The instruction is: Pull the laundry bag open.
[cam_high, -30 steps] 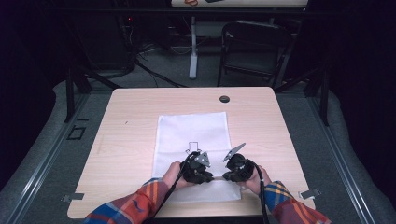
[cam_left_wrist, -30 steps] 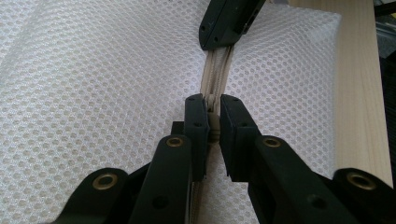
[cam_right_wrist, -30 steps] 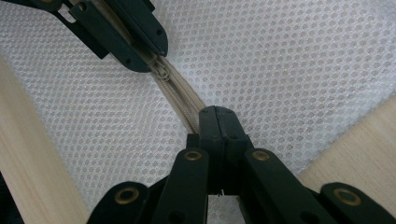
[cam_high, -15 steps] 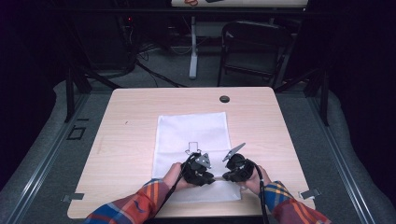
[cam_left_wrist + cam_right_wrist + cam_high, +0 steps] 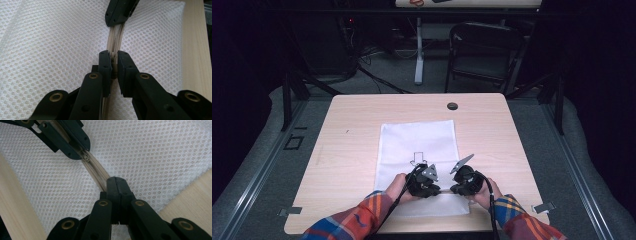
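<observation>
A white mesh bag (image 5: 417,140) lies flat on the wooden table (image 5: 352,125), its beige zipper (image 5: 114,37) along the near edge. My left gripper (image 5: 113,61) pinches the zipper pull (image 5: 114,65); its jaws have just been closing with the pull between them. Facing it a short way along the zipper, my right gripper (image 5: 116,185) is shut on the zipper tape (image 5: 96,173). From above, the left gripper (image 5: 437,190) and right gripper (image 5: 453,190) sit tip to tip over the bag's near edge, each held by a hand in a plaid sleeve.
An arrow outline (image 5: 418,157) is printed on the bag just beyond the grippers. A black round grommet (image 5: 452,106) sits near the table's far edge. A dark chair (image 5: 482,50) and cables stand on the floor behind the table.
</observation>
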A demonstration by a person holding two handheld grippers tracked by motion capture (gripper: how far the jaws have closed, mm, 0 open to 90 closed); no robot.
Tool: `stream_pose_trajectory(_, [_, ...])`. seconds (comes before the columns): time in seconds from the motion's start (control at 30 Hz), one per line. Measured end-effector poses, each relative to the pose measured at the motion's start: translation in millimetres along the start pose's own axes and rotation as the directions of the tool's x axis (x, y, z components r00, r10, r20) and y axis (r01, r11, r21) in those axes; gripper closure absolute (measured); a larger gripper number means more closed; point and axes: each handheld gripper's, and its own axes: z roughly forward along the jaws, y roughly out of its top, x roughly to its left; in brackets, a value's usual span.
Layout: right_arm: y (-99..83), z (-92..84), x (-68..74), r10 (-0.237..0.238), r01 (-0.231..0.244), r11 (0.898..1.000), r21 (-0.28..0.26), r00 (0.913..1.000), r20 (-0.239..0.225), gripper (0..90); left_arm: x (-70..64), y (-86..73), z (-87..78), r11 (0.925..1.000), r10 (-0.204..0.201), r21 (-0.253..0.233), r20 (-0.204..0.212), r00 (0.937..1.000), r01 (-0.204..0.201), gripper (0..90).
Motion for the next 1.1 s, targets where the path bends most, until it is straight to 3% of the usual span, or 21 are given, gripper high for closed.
stream_pose_trajectory(0.37, [0.1,0.1,0.3,-0.005,0.005,1.0,0.001,1.0,0.005,90.0,2.3,-6.2,-6.4,1.0,0.003,0.004,0.001,1.0,-0.003,82.0])
stream_pose_trajectory(0.6, [0.7,-0.4,0.6,-0.027,0.027,1.0,0.01,0.9996,0.007,90.0,2.7,-8.4,-8.7,0.9999,-0.011,-0.011,0.007,0.9999,0.011,81.8])
stream_pose_trajectory(1.1, [0.4,-0.2,2.0,-0.02,0.02,1.0,0.008,0.9998,0.007,90.0,5.8,-18.6,-18.6,0.999,-0.044,-0.01,0.018,0.9989,0.044,81.8])
